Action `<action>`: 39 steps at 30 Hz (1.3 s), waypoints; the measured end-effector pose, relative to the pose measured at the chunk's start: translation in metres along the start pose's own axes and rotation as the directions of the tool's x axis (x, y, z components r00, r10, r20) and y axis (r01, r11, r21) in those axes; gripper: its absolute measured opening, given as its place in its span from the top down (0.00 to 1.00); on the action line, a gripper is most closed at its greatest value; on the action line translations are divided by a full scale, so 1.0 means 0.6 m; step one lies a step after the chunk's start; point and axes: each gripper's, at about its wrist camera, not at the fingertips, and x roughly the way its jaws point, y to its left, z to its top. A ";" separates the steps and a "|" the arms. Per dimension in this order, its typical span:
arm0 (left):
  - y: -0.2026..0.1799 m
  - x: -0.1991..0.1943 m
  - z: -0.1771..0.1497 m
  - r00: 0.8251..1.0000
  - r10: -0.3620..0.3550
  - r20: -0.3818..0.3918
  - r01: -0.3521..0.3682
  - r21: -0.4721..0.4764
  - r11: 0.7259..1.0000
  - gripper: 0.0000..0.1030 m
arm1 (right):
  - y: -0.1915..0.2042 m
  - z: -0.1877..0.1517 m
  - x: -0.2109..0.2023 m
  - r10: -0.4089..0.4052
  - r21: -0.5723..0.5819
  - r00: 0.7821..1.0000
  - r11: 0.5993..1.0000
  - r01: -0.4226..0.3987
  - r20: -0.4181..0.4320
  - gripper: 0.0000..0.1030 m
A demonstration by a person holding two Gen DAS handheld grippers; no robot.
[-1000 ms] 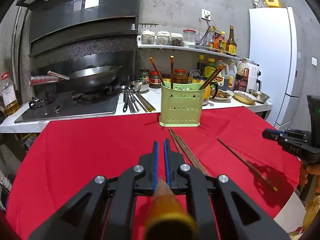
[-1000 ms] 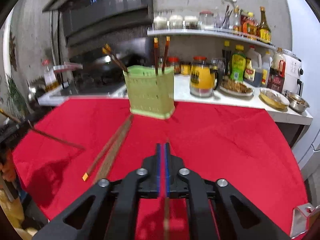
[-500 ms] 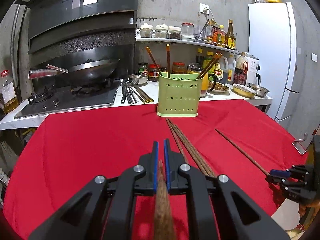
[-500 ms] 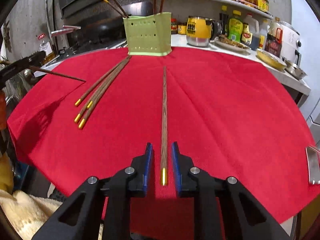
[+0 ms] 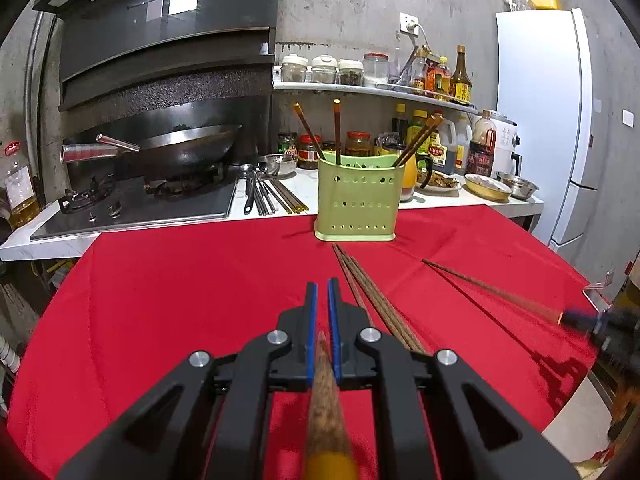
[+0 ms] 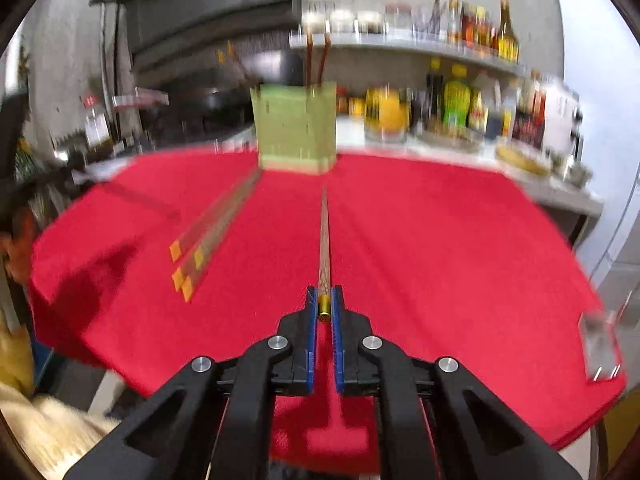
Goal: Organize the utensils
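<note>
My left gripper (image 5: 322, 292) is shut on a wooden chopstick (image 5: 325, 400); its thick yellow-capped end points back at the camera. My right gripper (image 6: 324, 294) is shut on the gold-capped end of another chopstick (image 6: 323, 240), which points at the green holder (image 6: 296, 132). In the left wrist view that right gripper (image 5: 580, 316) sits at the cloth's right edge with its chopstick (image 5: 492, 288). The green holder (image 5: 356, 204) stands at the far side of the red cloth with several chopsticks upright in it. A bundle of loose chopsticks (image 5: 376, 296) lies in front of it.
Behind the red tablecloth (image 5: 180, 300) runs a white counter (image 5: 280, 196) with a stove, a wok (image 5: 180, 148), metal utensils (image 5: 260, 196), jars and bottles. A fridge (image 5: 548, 120) stands at the right. A small clear stand (image 6: 596, 344) sits at the cloth's right edge.
The right gripper's jaws, open around the chopstick's capped end half a second ago, have closed on it, and its view is now blurred. The left gripper keeps its chopstick and has hardly moved.
</note>
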 end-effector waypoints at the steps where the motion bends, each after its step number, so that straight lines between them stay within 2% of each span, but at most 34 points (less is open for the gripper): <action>1: 0.001 -0.001 0.001 1.000 0.001 0.003 -0.001 -0.002 1.000 0.95 | 0.001 0.019 -0.011 0.005 -0.004 0.999 1.000 -0.005 0.038 0.93; 6: 0.009 -0.007 0.004 1.000 0.004 0.015 -0.004 -0.016 1.000 0.95 | 0.005 0.121 -0.066 0.035 -0.026 0.975 0.999 -0.030 0.219 0.93; 10: 0.012 -0.008 0.007 1.000 0.002 0.020 -0.002 -0.022 1.000 0.95 | 0.008 0.170 -0.074 0.042 -0.044 0.960 0.999 -0.031 0.276 0.93; 17: 0.013 -0.005 0.011 1.000 0.003 0.026 -0.002 -0.027 1.000 0.95 | 0.017 0.198 -0.049 0.058 -0.063 0.960 0.997 -0.043 0.274 0.93; 23: 0.010 0.000 0.018 1.000 0.000 0.027 0.001 -0.027 1.000 0.95 | 0.016 0.167 0.019 0.046 -0.055 0.985 0.998 -0.037 0.168 0.93; 27: 0.006 0.004 0.024 1.000 0.000 0.020 0.000 -0.023 1.000 0.95 | 0.012 0.155 0.026 0.039 -0.045 0.985 0.998 -0.032 0.166 0.93; 30: 0.004 0.002 0.045 0.999 -0.009 0.035 0.010 -0.012 1.000 0.95 | 0.011 0.159 0.024 0.038 -0.051 0.982 0.998 -0.029 0.184 0.93; 33: -0.006 -0.005 0.090 0.996 -0.009 0.091 0.006 0.032 0.999 0.95 | 0.006 0.183 0.024 0.061 -0.051 0.973 0.997 -0.051 0.223 0.93; 36: -0.023 -0.008 0.137 0.988 -0.004 0.151 -0.008 0.079 0.997 0.95 | 0.013 0.221 0.028 0.084 -0.074 0.958 0.995 -0.066 0.275 0.93; 39: -0.043 -0.008 0.200 0.973 -0.042 0.228 0.019 0.101 0.995 0.95 | 0.025 0.275 0.033 0.108 -0.100 0.933 0.992 -0.078 0.342 0.93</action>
